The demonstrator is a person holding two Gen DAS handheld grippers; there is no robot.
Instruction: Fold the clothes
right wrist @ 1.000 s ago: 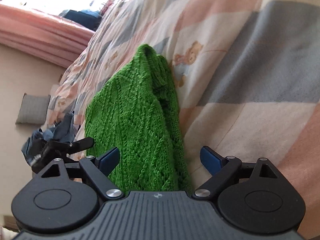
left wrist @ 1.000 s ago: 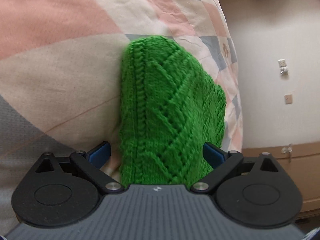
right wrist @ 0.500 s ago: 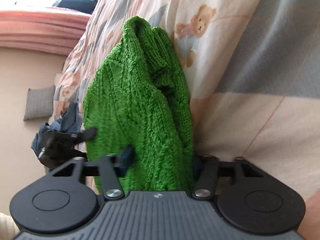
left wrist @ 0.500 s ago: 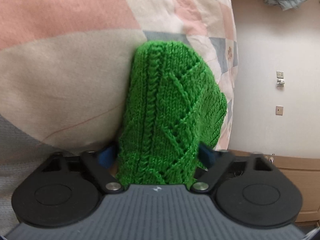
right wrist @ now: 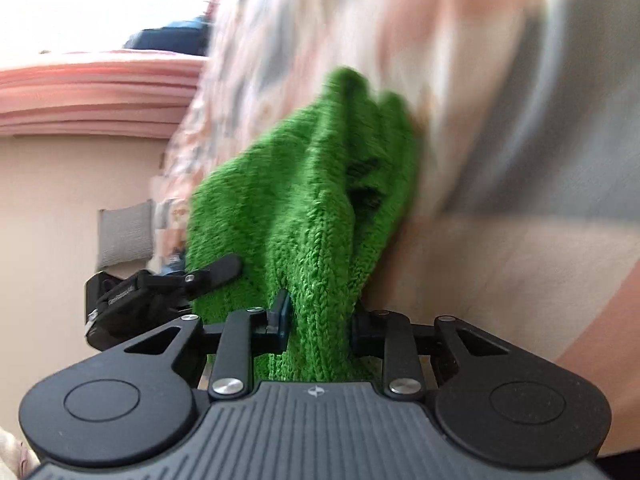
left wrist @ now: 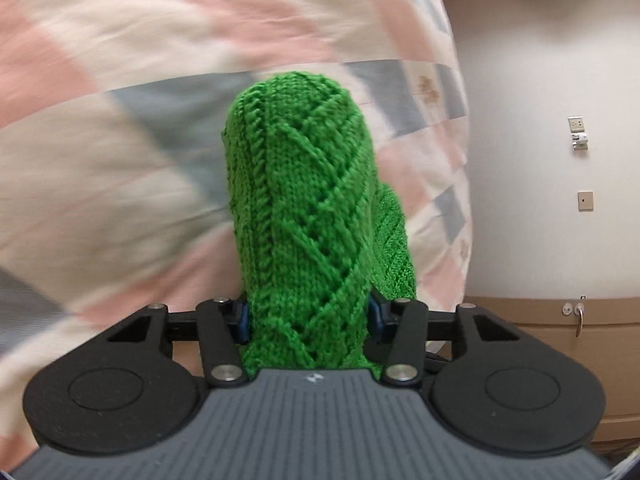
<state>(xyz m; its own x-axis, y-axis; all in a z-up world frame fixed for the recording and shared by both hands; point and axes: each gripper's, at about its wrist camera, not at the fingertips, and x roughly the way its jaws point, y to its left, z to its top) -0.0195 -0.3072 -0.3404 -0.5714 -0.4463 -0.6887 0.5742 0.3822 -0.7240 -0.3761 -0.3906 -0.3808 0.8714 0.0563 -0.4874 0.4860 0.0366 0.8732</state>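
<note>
Gripping checked on both sides. Left gripper (left wrist: 307,316) had its blue-padded jaws clamped on a bunched edge of the green knit sweater (left wrist: 304,208); fabric stood up between the fingers as a rounded hump, with a second fold hanging to its right. Knit was chunky: a braided cable column on the left, crossing diagonal ribs on the right. It sat against a quilted bedspread (left wrist: 120,128) in pink, cream and grey patches, blurred. Beige wall with sockets (left wrist: 578,132) was at far right. Right gripper (right wrist: 318,324) was likewise closed on the sweater (right wrist: 304,200), which draped up and away in soft folds, blurred. Left gripper's black body (right wrist: 160,292) showed beside it, touching the same garment. Bedspread (right wrist: 500,140) was behind.
</note>
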